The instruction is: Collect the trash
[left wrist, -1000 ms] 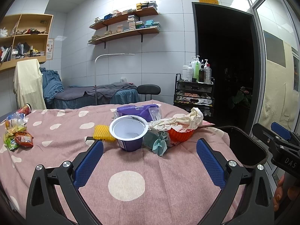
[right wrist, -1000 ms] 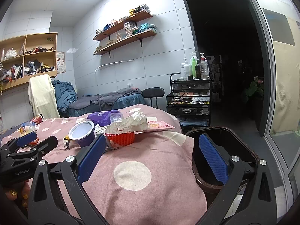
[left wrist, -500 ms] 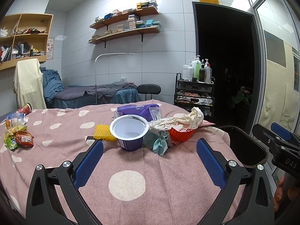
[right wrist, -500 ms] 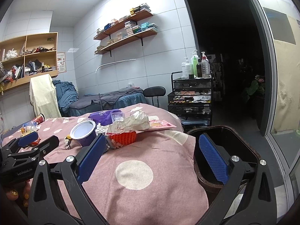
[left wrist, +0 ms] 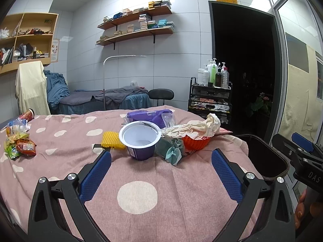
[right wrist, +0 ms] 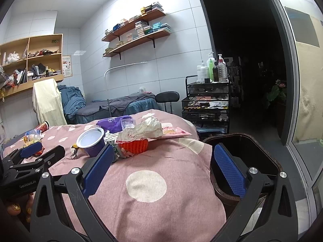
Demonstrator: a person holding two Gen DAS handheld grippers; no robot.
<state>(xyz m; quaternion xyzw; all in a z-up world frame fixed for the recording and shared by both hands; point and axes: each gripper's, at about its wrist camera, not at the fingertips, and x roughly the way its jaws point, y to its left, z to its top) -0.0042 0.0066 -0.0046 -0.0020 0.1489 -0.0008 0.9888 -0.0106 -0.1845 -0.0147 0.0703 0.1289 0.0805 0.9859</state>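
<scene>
I see both hand-held grippers, left [left wrist: 161, 173] & right [right wrist: 164, 168], spread wide w/ nothing held, trash pile [left wrist: 161, 135] untouched, bin [right wrist: 248, 157] apparently empty.

— How many cups are counted on the table [left wrist: 181, 211]?
— One purple cup [left wrist: 140, 139] is counted, plus one orange bowl [left wrist: 195, 142] and one yellow sponge [left wrist: 111, 140].
— And bins?
— One dark bin [left wrist: 260, 157] is seen; two wall shelves [left wrist: 137, 34] are counted.
</scene>
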